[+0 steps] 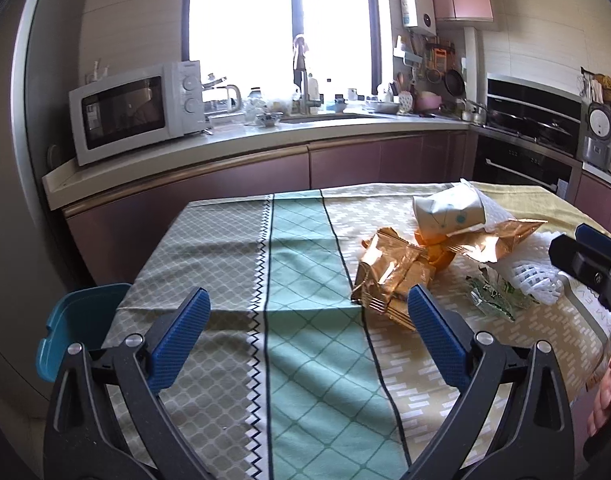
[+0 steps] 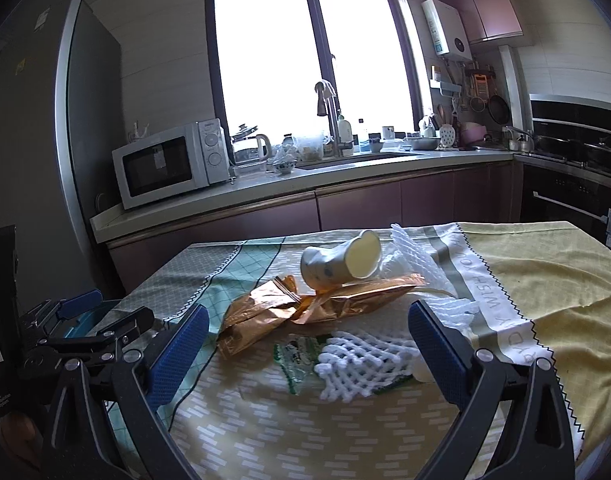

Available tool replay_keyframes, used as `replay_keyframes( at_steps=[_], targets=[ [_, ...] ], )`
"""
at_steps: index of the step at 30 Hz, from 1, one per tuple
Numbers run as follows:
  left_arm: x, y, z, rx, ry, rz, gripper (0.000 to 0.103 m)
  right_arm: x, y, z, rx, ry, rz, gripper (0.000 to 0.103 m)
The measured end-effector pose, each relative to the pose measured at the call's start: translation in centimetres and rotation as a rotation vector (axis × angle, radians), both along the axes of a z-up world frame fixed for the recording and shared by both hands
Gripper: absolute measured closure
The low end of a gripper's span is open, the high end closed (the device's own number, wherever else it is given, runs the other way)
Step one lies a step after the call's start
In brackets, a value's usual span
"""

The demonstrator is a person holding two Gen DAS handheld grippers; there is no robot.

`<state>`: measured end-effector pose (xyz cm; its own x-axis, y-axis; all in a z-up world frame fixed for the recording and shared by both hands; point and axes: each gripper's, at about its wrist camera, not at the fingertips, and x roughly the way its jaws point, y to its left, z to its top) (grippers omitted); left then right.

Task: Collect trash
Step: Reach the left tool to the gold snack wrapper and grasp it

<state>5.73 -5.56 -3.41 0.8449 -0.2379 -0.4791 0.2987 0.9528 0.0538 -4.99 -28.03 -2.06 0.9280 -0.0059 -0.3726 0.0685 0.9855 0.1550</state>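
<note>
Jaws wide on both grippers, crushed paper cup (image 2: 337, 260) (empty) atop wrappers (image 2: 305, 304)

Left gripper (image 1: 307, 314) jaws spread wide, empty; right gripper (image 2: 307, 330) likewise agape, nothing between fingers

Your teal bin (image 1: 79, 328) sits half behind the table edge; the foam net (image 2: 361, 364) covers part of the green wrapper (image 2: 295, 356), its print unreadable.
</note>
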Motion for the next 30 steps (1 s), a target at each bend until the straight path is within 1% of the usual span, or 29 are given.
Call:
replay_keyframes(
  at_steps=[3,6,7,8,11,14,16,17,18,20,21,22,25,27,28,30],
  targets=[
    [1.8,-1.9,-0.8,0.022,0.028,-0.027,0.008,0.9,-2.0,0.1,0.003,0.019,-0.032,0.007],
    [3.7,-3.8,-1.4,0.032,0.069,-0.067,0.011,2.5,-4.0,0.0,0.050,0.068,-0.029,0.007],
    [4.2,-4.4,-1.7,0.043,0.078,-0.074,0.013,3.1,-4.5,-0.2,0.066,0.079,-0.024,0.007],
    [4.7,-5.0,-2.0,0.054,0.088,-0.089,0.014,3.6,-5.0,-0.3,0.081,0.091,-0.014,0.007],
    [6.1,-6.5,-2.7,0.060,0.141,-0.143,0.017,5.2,-6.0,-1.0,0.113,0.136,0.003,0.011],
    [7.3,-7.7,-3.3,0.071,0.178,-0.168,0.023,6.4,-6.5,-1.5,0.144,0.175,0.036,0.019],
    [7.9,-8.1,-3.6,0.069,0.203,-0.181,0.033,6.9,-6.4,-1.8,0.155,0.193,0.055,0.026],
    [8.1,-8.2,-3.7,0.067,0.217,-0.189,0.035,7.1,-6.5,-1.9,0.164,0.198,0.061,0.028],
    [8.3,-8.4,-3.9,0.067,0.229,-0.195,0.037,7.2,-6.6,-1.9,0.176,0.204,0.071,0.033],
    [8.3,-8.0,-4.0,0.066,0.256,-0.209,0.047,7.4,-6.8,-2.1,0.204,0.213,0.088,0.041],
    [8.4,-8.1,-4.1,0.064,0.268,-0.215,0.056,7.4,-6.9,-2.2,0.215,0.217,0.095,0.047],
    [8.5,-8.1,-4.3,0.056,0.282,-0.225,0.062,7.3,-7.0,-2.2,0.227,0.216,0.104,0.054],
    [8.9,-7.6,-4.5,0.025,0.305,-0.235,0.069,7.0,-7.4,-2.2,0.272,0.213,0.121,0.065],
    [8.8,-7.1,-4.4,0.006,0.312,-0.240,0.071,6.7,-7.6,-2.1,0.294,0.205,0.134,0.068],
    [8.8,-7.0,-4.3,0.000,0.312,-0.242,0.072,6.5,-7.6,-2.0,0.299,0.202,0.141,0.080],
    [8.4,-6.6,-4.1,-0.010,0.302,-0.239,0.074,6.1,-7.6,-1.7,0.303,0.188,0.148,0.092]
  ],
)
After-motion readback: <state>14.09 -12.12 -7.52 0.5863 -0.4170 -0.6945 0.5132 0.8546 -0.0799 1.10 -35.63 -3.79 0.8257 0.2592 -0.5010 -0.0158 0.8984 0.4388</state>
